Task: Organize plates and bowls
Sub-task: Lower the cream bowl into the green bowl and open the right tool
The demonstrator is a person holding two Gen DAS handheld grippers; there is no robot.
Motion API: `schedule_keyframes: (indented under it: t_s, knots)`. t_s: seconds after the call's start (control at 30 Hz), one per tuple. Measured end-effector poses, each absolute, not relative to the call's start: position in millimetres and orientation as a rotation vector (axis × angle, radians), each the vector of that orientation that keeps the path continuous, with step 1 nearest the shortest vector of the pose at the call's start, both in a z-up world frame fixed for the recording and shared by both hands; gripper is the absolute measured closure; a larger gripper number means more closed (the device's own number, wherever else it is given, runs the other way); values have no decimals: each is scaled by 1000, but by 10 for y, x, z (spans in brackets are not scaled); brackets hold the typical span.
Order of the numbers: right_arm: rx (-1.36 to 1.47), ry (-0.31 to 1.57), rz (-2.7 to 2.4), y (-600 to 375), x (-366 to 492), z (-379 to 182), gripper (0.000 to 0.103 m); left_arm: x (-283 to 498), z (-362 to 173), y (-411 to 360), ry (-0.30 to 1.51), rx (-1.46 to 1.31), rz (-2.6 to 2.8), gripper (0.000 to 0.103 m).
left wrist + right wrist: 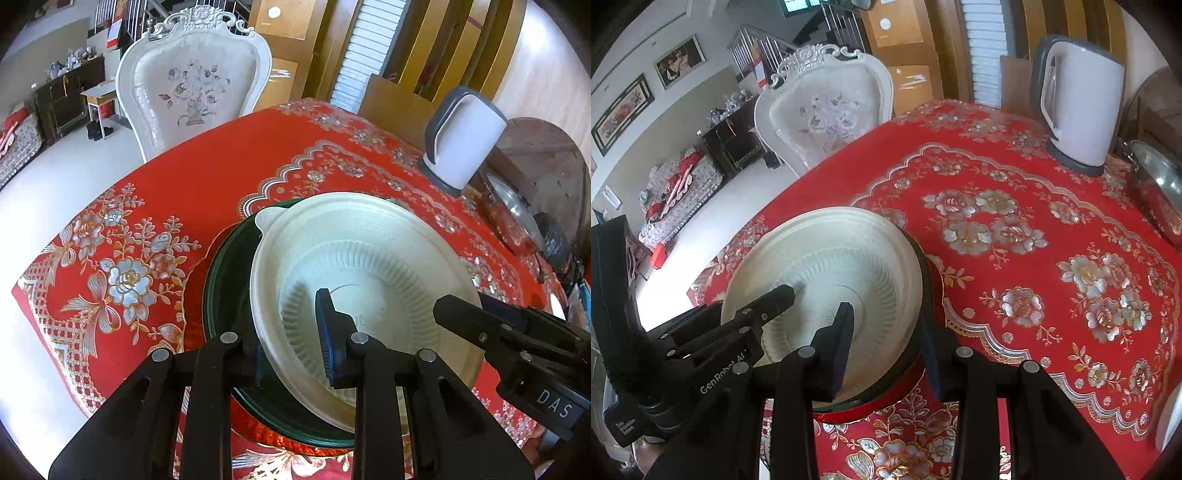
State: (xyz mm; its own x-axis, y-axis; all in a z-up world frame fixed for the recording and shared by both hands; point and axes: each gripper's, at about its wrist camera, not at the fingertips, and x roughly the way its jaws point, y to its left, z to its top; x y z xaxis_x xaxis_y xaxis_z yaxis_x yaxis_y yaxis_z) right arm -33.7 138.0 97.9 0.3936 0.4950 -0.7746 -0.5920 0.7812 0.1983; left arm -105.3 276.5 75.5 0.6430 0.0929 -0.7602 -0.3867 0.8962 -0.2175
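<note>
A cream ribbed plastic bowl [354,266] sits tilted on a dark green plate [225,288], which lies on a red plate [886,400] on the red floral tablecloth. My left gripper [291,336] straddles the bowl's near-left rim, one finger inside and one outside under the rim. My right gripper [886,343] straddles the bowl's right rim [916,280] the same way. Both look part open around the rim; I cannot tell if the pads press it. The bowl [827,266] fills the lower left of the right wrist view.
A white and grey electric kettle [461,136] stands at the table's far right, also in the right wrist view [1078,103]. A metal-lidded pot [1156,184] sits at the right edge. An ornate white chair [192,85] stands behind the table.
</note>
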Motion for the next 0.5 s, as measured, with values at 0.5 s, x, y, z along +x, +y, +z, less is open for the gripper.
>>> schedule_keyframes:
  t_s: [0.5]
  knots:
    - [-135,942,675,1391,-305,924,67,-991,648,2704,836,-319,308,80]
